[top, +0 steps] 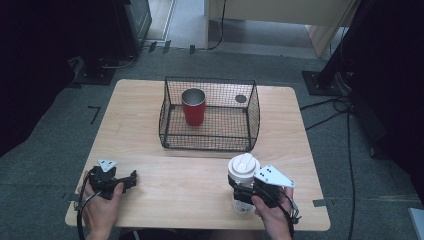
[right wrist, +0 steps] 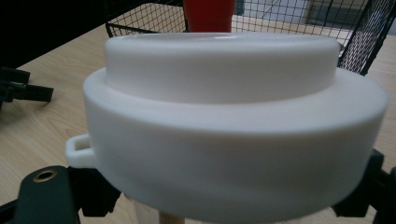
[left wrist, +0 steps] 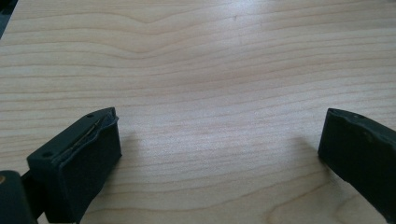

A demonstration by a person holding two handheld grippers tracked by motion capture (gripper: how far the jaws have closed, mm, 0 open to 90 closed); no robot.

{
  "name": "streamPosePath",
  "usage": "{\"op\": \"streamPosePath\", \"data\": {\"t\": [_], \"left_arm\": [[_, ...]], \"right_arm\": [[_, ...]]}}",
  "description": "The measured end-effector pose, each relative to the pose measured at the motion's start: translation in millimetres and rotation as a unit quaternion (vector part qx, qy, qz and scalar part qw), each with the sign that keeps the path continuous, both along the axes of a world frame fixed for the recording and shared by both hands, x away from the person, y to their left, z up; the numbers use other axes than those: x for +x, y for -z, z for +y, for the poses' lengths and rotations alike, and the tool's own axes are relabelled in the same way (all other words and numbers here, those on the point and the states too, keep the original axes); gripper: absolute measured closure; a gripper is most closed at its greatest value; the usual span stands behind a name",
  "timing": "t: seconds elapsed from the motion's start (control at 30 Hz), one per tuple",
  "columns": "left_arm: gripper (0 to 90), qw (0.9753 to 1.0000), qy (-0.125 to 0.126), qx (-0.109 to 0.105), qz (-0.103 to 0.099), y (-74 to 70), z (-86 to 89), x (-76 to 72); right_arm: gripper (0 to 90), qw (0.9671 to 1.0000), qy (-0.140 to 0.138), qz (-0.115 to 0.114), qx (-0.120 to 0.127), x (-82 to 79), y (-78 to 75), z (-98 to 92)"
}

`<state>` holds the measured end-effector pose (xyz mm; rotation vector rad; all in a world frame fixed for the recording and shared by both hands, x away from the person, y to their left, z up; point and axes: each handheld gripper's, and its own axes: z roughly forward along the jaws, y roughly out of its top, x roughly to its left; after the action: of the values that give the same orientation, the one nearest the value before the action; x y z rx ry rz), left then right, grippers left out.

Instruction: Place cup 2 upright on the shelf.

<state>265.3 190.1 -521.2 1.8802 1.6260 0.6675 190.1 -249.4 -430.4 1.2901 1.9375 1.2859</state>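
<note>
Gripping the white-lidded bottle [top: 243,181] just under its cap, the right gripper [top: 246,192] holds it upright at about five o'clock on the counter [top: 150,135], probably to carry it to the wire basket [top: 210,137] at twelve o'clock, where a red cup [top: 193,107] already stands; whether the bottle's base touches the wood is hard to tell. The left gripper [top: 131,181] rests at seven o'clock, its fingers [left wrist: 79,158] spread wide over bare wood, seemingly waiting clear of the work.
</note>
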Motion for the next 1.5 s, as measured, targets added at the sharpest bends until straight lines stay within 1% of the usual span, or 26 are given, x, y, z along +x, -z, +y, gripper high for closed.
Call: {"op": "streamPosePath", "data": {"t": [0.13,0.17,0.23,0.27,0.37,0.5,0.6,0.63,0.7,0.8,0.87,0.93,0.97,1.0,1.03,1.07,1.1,1.23,1.4,1.5], "left_arm": [[0.0,1.0000,0.000,0.000,0.000,0.0,0.0,0.0],[0.0,1.0000,0.000,0.000,0.000,0.0,0.0,0.0],[0.0,1.0000,0.000,0.000,0.000,-0.1,0.0,0.0],[0.0,1.0000,0.000,0.000,0.000,0.0,-0.1,0.0],[0.0,1.0000,0.000,0.000,0.000,-0.1,0.0,0.0],[0.0,1.0000,0.000,0.001,0.001,-0.1,0.1,-0.1],[0.0,1.0000,0.001,0.001,0.001,-0.1,0.1,-0.1],[0.0,1.0000,0.001,0.001,0.001,-0.1,0.1,-0.1],[0.0,1.0000,0.001,0.001,0.001,-0.1,0.2,-0.1],[0.0,1.0000,0.000,0.001,0.001,-0.1,0.1,-0.1],[0.0,1.0000,0.000,0.000,0.000,0.0,0.1,-0.1],[0.0,1.0000,0.000,0.000,0.001,-0.1,0.1,-0.1],[0.0,1.0000,0.000,0.000,0.001,-0.1,0.1,-0.1],[0.0,1.0000,0.001,0.001,0.001,-0.1,0.2,0.0],[0.0,1.0000,0.000,0.000,0.001,-0.1,0.1,-0.1],[0.0,1.0000,0.000,0.000,0.001,-0.1,0.1,-0.1],[0.0,1.0000,0.001,0.000,0.001,-0.1,0.2,-0.1],[0.0,1.0000,0.001,0.000,0.001,-0.2,0.2,-0.1],[0.0,1.0000,0.000,0.000,0.000,-0.1,0.1,0.0],[0.0,1.0000,0.000,0.000,0.000,0.0,0.1,0.0]], "right_arm": [[15.7,1.0000,0.000,-0.003,0.005,3.0,-3.7,1.5],[15.7,0.9999,-0.001,-0.006,0.009,4.9,-7.0,2.1],[15.7,0.9999,-0.002,-0.007,0.010,5.9,-8.7,2.3],[15.7,0.9999,-0.001,-0.010,0.012,8.1,-12.5,3.4],[15.7,0.9999,0.000,-0.013,0.010,10.1,-15.4,4.0],[15.7,0.9997,0.005,-0.018,0.016,18.4,-24.9,5.9],[15.7,0.9996,0.007,-0.021,0.017,21.2,-28.7,6.9],[15.7,0.9995,0.009,-0.025,0.018,25.0,-33.5,7.9],[15.7,0.9994,0.009,-0.026,0.020,26.9,-35.5,8.6],[15.7,0.9993,0.013,-0.031,0.018,35.4,-42.5,11.9],[15.7,0.9992,0.014,-0.032,0.018,37.0,-43.8,12.7],[15.7,0.9991,0.017,-0.035,0.019,43.6,-48.6,16.8],[15.7,0.9991,0.017,-0.035,0.019,43.6,-48.6,16.8],[15.7,0.9990,0.018,-0.037,0.019,48.8,-52.1,19.6],[15.7,0.9990,0.018,-0.037,0.019,48.8,-52.1,19.6],[15.7,0.9989,0.021,-0.037,0.022,53.0,-55.1,21.7],[15.7,0.9989,0.021,-0.037,0.022,53.0,-55.1,21.7],[15.7,0.9984,0.024,-0.040,0.031,63.8,-62.5,26.3],[15.7,0.9980,0.031,-0.048,0.028,76.5,-71.3,31.9],[15.7,0.9977,0.041,-0.050,0.020,84.4,-75.8,35.3]]}}
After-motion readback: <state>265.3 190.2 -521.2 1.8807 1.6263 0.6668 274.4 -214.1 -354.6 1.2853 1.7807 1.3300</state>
